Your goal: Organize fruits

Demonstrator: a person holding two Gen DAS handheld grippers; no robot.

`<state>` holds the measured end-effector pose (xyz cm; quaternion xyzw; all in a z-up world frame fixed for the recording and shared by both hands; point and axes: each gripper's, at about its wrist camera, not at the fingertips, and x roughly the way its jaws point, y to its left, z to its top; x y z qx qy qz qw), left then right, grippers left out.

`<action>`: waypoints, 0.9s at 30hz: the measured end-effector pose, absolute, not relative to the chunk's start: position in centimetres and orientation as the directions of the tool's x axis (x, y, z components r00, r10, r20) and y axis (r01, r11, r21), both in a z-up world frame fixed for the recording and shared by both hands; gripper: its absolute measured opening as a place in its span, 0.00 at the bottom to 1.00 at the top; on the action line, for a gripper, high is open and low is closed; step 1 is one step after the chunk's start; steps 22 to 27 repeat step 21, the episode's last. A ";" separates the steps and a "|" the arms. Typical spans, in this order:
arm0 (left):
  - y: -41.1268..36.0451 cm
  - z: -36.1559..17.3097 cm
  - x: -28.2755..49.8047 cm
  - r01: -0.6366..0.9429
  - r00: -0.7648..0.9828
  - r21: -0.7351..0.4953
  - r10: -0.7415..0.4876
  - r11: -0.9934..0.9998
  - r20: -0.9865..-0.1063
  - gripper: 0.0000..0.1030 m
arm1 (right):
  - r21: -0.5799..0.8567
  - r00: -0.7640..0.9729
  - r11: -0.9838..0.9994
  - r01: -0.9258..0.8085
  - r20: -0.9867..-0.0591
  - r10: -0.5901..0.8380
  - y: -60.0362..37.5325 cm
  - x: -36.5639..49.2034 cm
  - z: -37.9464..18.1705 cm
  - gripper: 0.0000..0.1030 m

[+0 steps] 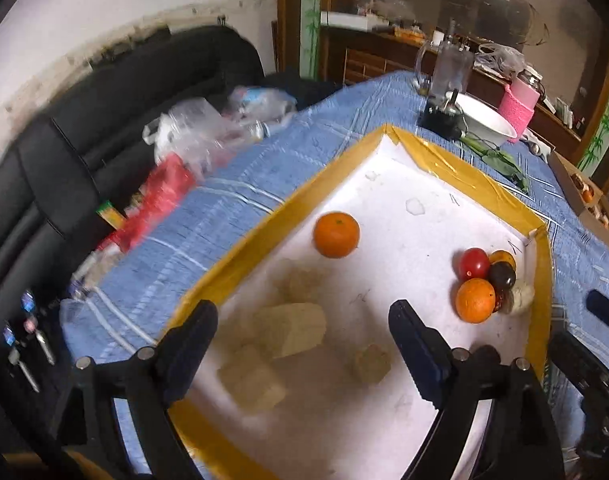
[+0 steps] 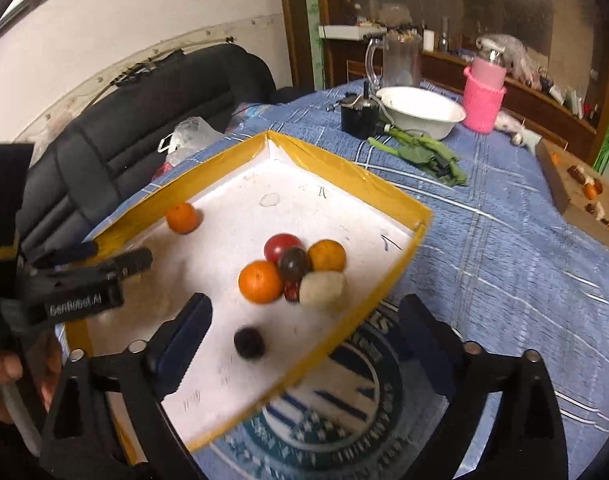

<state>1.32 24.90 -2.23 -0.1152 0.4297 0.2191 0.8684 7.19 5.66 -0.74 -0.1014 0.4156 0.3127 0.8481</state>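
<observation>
A white tray with a yellow taped rim [image 1: 264, 224] [image 2: 344, 178] lies on the blue cloth. A lone orange [image 1: 336, 234] [image 2: 182, 218] sits near its far left wall. By the right wall a second orange [image 1: 475, 300] [image 2: 260, 282], a red tomato [image 1: 474, 262] [image 2: 282, 248], a dark fruit [image 1: 501, 274] [image 2: 293, 264] and a pale lump [image 2: 322, 288] are bunched together. My left gripper [image 1: 304, 344] is open above several blurred beige chunks [image 1: 292, 328]. My right gripper [image 2: 306, 340] is open; a dark round fruit [image 2: 249, 342] lies on the tray floor near its left finger, untouched.
At the table's far end stand a white bowl [image 2: 420, 112], a pink bottle [image 2: 484, 92], a glass jug [image 2: 400, 60] and green leaves [image 2: 424, 154]. A cardboard box [image 2: 576, 192] holds more fruit at right. Plastic bags [image 1: 200, 132] and a black sofa [image 1: 124, 92] are on the left.
</observation>
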 end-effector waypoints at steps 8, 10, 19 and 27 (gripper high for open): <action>22.4 1.2 -2.7 -0.470 0.631 -0.040 0.304 0.882 -0.713 0.92 | 0.044 0.495 0.734 -0.678 -0.711 0.500 2.7 1.9 2.2 0.96; 21.5 1.5 -3.2 -0.466 0.632 -0.038 0.302 0.884 -0.714 0.93 | 0.042 0.494 0.722 -0.690 -0.702 0.513 2.2 0.9 2.9 0.96; 19.2 1.5 -3.3 -0.445 0.627 -0.026 0.290 0.895 -0.723 0.95 | 0.020 0.514 0.730 -0.683 -0.696 0.501 0.2 -1.0 3.3 0.96; 18.7 1.7 -3.3 -0.436 0.631 -0.018 0.291 0.900 -0.719 0.95 | 0.025 0.518 0.737 -0.676 -0.696 0.498 -0.2 -0.9 3.2 0.96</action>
